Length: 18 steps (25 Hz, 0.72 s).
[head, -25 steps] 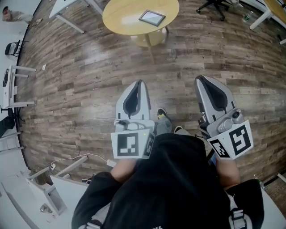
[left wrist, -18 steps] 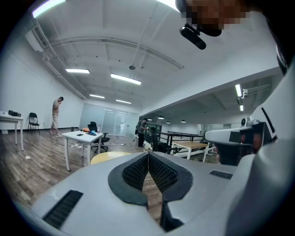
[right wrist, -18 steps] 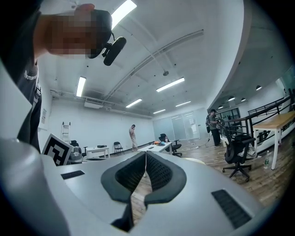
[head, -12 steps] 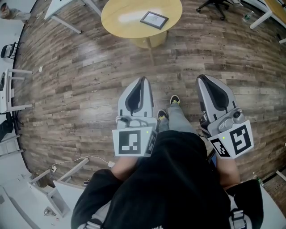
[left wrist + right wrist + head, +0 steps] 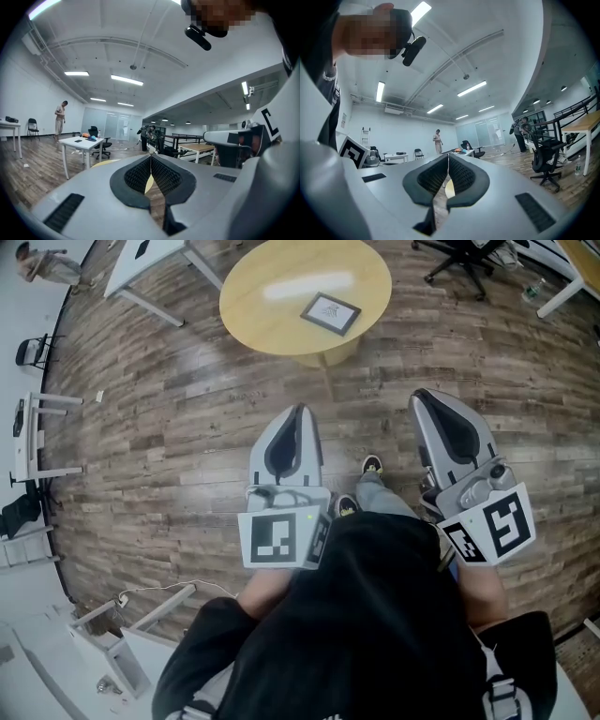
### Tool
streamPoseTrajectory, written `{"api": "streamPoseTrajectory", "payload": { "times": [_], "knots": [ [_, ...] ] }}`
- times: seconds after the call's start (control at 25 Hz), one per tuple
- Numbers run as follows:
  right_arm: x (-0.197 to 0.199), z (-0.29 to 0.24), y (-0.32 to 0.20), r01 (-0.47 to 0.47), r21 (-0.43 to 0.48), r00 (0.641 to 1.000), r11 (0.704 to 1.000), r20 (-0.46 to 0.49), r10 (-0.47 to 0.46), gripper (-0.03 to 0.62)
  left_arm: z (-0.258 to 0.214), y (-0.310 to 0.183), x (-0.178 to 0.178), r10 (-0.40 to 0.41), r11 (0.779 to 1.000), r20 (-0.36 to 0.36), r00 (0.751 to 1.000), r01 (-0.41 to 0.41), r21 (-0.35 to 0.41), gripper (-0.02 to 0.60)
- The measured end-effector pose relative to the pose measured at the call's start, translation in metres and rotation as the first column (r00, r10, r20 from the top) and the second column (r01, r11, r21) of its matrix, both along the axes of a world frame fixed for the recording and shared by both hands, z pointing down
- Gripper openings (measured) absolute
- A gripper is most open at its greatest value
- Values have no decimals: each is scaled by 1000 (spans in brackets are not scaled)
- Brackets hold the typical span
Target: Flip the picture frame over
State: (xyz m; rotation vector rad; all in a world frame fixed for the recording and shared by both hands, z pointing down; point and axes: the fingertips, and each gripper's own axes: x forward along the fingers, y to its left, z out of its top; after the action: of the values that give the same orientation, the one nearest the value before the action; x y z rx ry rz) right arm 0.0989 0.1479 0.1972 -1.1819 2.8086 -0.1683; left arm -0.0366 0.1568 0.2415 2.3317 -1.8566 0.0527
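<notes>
Approach stage, as judged from the layout: the frame (image 5: 330, 313) lies flat on the round table (image 5: 262, 315), right of the table's centre and apart from its rim, and neither gripper has reached it yet. The left gripper (image 5: 298, 413) and right gripper (image 5: 418, 397) are held side by side in front of the person's body, pointing toward the table and well apart from it, over bare wood floor (image 5: 187, 427). In each gripper view the two jaws meet at their tips with nothing between them, so both are fully closed and empty. The next move calls for closing the gap to the table. At least one gripper must then open so that a jaw can get under an edge of the frame, probably with the other gripper steadying it, because a thin frame lying flat offers little to catch. Which face is up cannot be told. Nothing stands on the direct path; the person's shoe (image 5: 371, 465) shows between the grippers. Off the path are an office chair (image 5: 457, 257) right of the table, white desks (image 5: 155, 251) to the left, and a cable (image 5: 159, 592) on the floor. A bystander (image 5: 59, 119) stands far across the room.
</notes>
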Motion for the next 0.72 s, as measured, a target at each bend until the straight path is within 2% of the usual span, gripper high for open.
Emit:
{"api": "streamPoseTrajectory", "payload": {
  "times": [0.32,0.72],
  "knots": [
    [33,-1,-71,24,15,999,1000,45,-24,17,-2,-64,33,-25,1000,34,999,25,0,23],
    [53,16,-127,6,-34,995,999,102,-3,17,5,-110,37,-58,998,87,995,61,-34,23]
  ]
}}
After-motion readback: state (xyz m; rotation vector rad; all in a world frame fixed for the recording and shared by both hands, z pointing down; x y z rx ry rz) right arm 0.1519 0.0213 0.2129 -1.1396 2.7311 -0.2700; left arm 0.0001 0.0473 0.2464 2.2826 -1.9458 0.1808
